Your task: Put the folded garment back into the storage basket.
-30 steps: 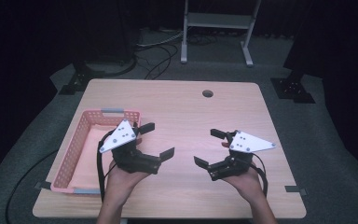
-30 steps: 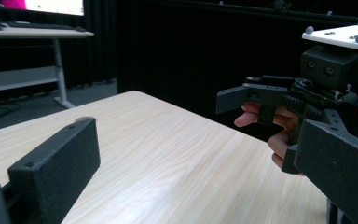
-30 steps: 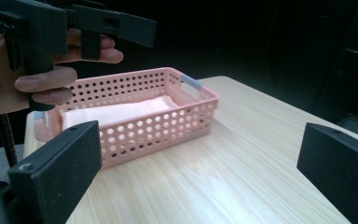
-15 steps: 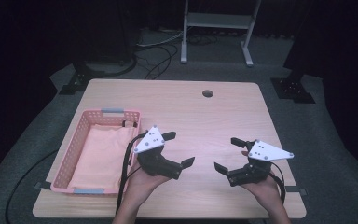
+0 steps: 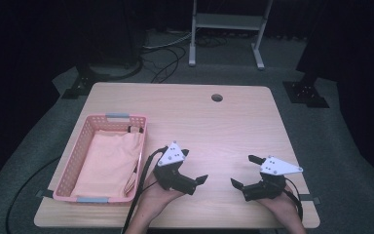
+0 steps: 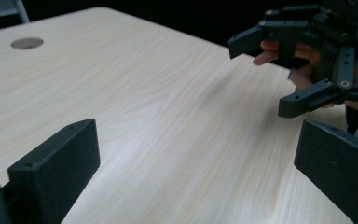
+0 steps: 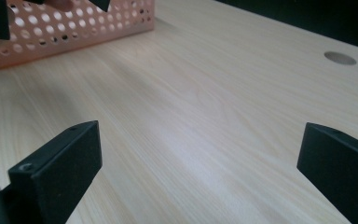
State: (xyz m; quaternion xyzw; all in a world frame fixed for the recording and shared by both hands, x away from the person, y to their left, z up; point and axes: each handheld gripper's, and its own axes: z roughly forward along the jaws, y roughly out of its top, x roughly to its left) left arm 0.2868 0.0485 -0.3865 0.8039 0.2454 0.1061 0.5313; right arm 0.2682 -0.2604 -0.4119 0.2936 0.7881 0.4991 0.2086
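Black jaws stand wide on my left claw [image 5: 191,171] and right claw [image 5: 243,171], both released and empty above the bare wooden desk [image 5: 214,126]; the peach cloth [image 5: 109,161] lies inside the pink basket [image 5: 78,151] at left; folding or lifting it, I judge, comes next.

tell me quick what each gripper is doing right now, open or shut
Left gripper: open, holding nothing, over bare table.
Right gripper: open, holding nothing, over bare table.
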